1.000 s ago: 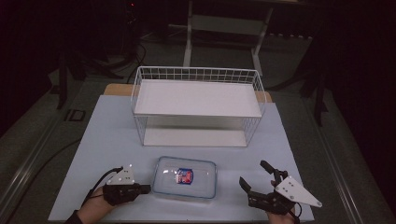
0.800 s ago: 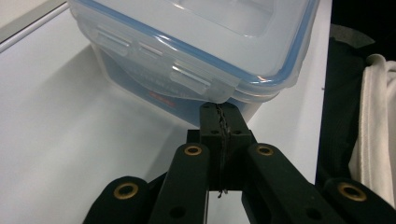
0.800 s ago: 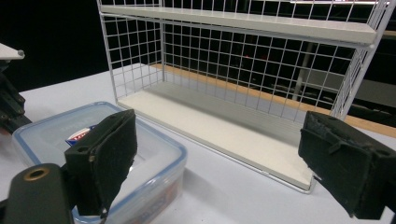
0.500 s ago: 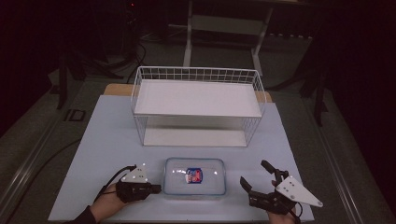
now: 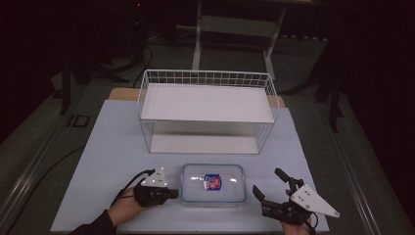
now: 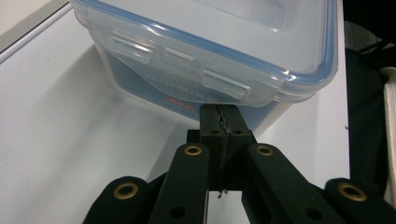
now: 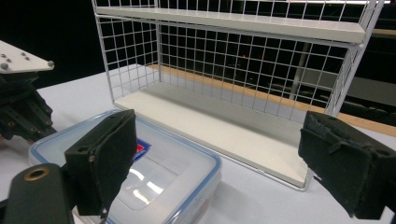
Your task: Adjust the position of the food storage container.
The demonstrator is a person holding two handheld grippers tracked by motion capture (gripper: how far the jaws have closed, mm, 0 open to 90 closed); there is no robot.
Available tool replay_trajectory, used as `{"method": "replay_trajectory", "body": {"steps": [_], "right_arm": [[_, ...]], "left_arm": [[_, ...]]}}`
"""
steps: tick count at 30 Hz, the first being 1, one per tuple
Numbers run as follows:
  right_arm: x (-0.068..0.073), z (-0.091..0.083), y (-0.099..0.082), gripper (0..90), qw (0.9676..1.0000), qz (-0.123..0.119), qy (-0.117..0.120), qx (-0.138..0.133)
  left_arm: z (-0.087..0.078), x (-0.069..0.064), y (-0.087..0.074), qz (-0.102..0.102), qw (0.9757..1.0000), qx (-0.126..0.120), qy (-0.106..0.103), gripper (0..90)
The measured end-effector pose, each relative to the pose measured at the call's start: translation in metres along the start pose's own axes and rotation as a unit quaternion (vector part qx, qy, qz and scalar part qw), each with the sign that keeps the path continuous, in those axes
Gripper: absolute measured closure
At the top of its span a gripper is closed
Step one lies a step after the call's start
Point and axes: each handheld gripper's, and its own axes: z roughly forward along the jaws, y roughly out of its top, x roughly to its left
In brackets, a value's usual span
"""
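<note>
A clear lidded container (image 5: 213,182) with a blue seal sits near the front edge of the table (image 5: 112,147), between the two grippers. Its lid carries a small red-and-blue label (image 5: 212,181), too small to read. The left gripper (image 6: 219,122), jaws pressed together, touches the container's side below a latch (image 6: 226,84). The right gripper (image 7: 224,168) is spread wide. Farther back stands a white wire shelf (image 5: 207,115).

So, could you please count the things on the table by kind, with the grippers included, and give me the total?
Clear plastic containers with blue-rimmed lid: 1
White wire shelf racks: 1
Handheld grippers: 2, the left gripper shut and the right gripper open
Total: 4
</note>
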Motion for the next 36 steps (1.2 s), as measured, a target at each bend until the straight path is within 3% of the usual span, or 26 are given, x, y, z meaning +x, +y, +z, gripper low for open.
{"method": "replay_trajectory", "body": {"steps": [11, 16, 19, 22, 24, 26, 29, 30, 31, 32, 36], "right_arm": [[0.001, 0.001, 0.0, 11.4, 1.0, -0.003, 0.002, 0.002], [0.002, 0.002, 0.0, 11.4, 1.0, -0.004, 0.005, 0.005], [0.003, 0.002, 0.0, 11.4, 0.9999, -0.006, 0.007, 0.005], [0.004, 0.002, 0.0, 11.4, 0.9999, -0.005, 0.007, 0.007], [0.005, 0.003, 0.0, 11.6, 0.9999, -0.004, 0.009, 0.008], [0.006, 0.003, 0.0, 11.5, 0.9999, -0.006, 0.01, 0.009], [0.009, 0.003, 0.001, 11.5, 0.9999, -0.01, 0.01, 0.009], [0.009, 0.003, 0.001, 11.6, 0.9998, -0.011, 0.012, 0.008], [0.01, 0.003, 0.001, 11.6, 0.9998, -0.01, 0.014, 0.009], [0.01, 0.003, 0.001, 12.8, 0.9998, -0.008, 0.017, 0.011], [0.01, 0.004, 0.001, 13.3, 0.9998, -0.004, 0.018, 0.01]], "left_arm": [[0.005, 0.003, 0.005, -0.004, 0.9999, -0.002, -0.009, 87.6], [-0.008, 0.004, 0.005, -0.007, 1.0, -0.005, 0.003, 75.1], [-0.016, 0.003, 0.006, -0.012, 0.9999, -0.012, -0.001, 65.3], [-0.022, 0.002, 0.01, -0.029, 0.9994, -0.019, -0.009, 49.1], [-0.025, 0.001, 0.013, -0.033, 0.9992, -0.022, 0.003, 39.6], [-0.028, 0.002, 0.015, -0.056, 0.9977, -0.037, -0.007, 28.1], [-0.03, 0.003, 0.018, -0.071, 0.996, -0.054, -0.012, 14.8], [-0.032, 0.003, 0.02, -0.077, 0.9952, -0.061, -0.01, 14.1], [-0.033, 0.004, 0.022, -0.086, 0.9938, -0.07, -0.002, 11.5], [-0.034, 0.005, 0.024, -0.098, 0.9921, -0.079, 0.0, 2.4], [-0.037, 0.008, 0.03, -0.138, 0.9836, -0.116, 0.005, 0.2]]}}
